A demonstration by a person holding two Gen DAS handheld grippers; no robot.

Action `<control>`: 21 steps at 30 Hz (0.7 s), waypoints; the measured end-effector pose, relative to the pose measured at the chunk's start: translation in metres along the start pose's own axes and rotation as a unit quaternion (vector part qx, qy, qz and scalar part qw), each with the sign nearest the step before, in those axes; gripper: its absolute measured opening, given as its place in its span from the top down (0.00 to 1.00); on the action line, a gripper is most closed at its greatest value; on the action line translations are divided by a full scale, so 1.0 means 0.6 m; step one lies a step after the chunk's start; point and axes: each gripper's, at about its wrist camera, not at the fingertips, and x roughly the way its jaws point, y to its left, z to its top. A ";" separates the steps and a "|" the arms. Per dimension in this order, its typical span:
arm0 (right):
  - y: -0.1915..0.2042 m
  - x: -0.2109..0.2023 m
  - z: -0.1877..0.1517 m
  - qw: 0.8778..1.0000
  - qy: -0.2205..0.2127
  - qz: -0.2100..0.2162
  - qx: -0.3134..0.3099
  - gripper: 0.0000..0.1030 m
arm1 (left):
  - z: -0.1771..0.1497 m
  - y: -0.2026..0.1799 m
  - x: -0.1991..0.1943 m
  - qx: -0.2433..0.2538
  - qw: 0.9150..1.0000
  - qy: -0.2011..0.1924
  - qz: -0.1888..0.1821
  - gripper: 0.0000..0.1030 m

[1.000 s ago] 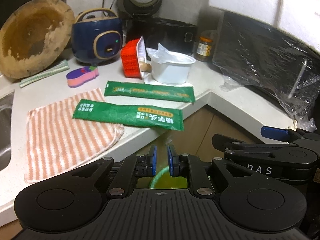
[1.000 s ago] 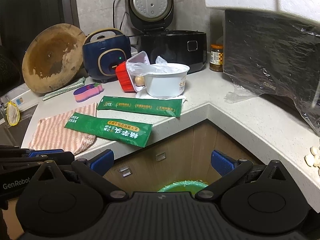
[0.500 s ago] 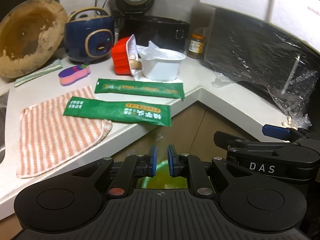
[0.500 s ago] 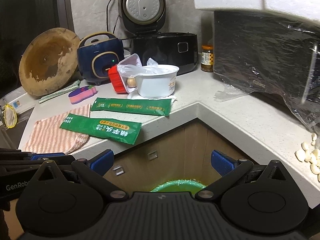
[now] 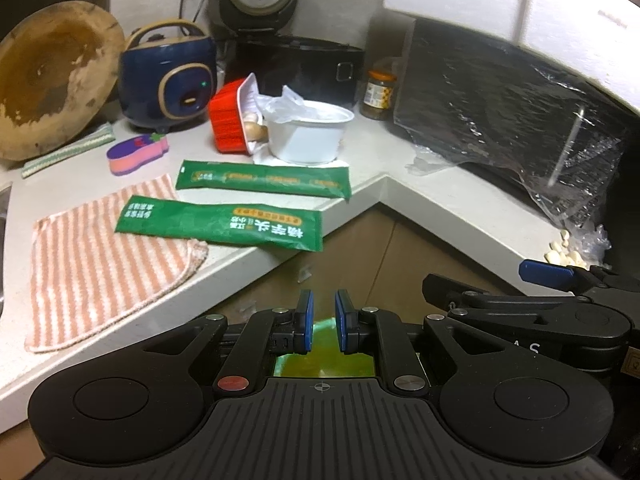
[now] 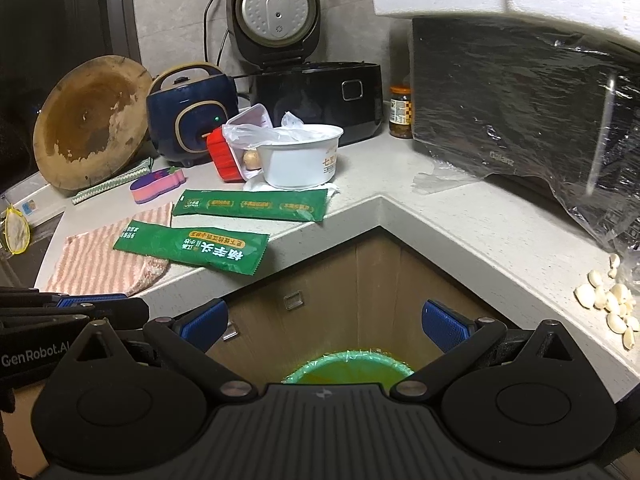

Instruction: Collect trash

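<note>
Below, at the bottom centre of both views, the green-lined trash bin (image 6: 349,367) is mostly hidden behind the gripper bodies, only a slice of its rim showing. The left gripper (image 5: 321,322) has its fingers drawn narrow with nothing between them; the right gripper (image 6: 325,322) holds its fingers wide apart and empty. On the desk (image 6: 460,216), left of centre, two long green wrappers lie flat with their long axes running left to right: the near wrapper (image 6: 192,249) half on the striped cloth (image 6: 100,260), its right end poking over the desk edge, and the far wrapper (image 6: 250,206) just behind it. Behind those, touching each other, stand a white bowl (image 6: 298,158) stuffed with clear plastic and a tipped red tray (image 6: 226,158); what sits inside the tray is hard to make out. A blue cooker (image 6: 190,114), a round wooden board (image 6: 90,124) and a plastic-wrapped microwave (image 6: 520,108) crowd the back, and garlic cloves (image 6: 610,300) lie at the right edge.
</note>
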 end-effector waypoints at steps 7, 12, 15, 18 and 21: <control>-0.008 -0.007 -0.003 1.000 0.000 -0.004 0.005 0.00 | -0.003 -0.006 -0.003 0.002 1.000 0.000 -0.003 0.85; -0.009 -0.007 -0.004 1.000 0.000 -0.004 0.005 0.00 | -0.003 -0.006 -0.003 0.002 1.000 0.000 -0.003 0.85; -0.009 -0.010 -0.005 1.000 -0.001 -0.005 0.006 0.00 | -0.003 -0.006 -0.002 0.001 1.000 0.001 -0.003 0.85; -0.008 -0.009 -0.005 1.000 0.000 -0.005 0.007 0.00 | -0.002 -0.003 -0.002 -0.003 1.000 0.005 -0.005 0.85; -0.006 -0.005 -0.003 1.000 0.003 -0.007 0.008 0.00 | 0.001 0.004 0.001 -0.006 1.000 0.010 -0.006 0.85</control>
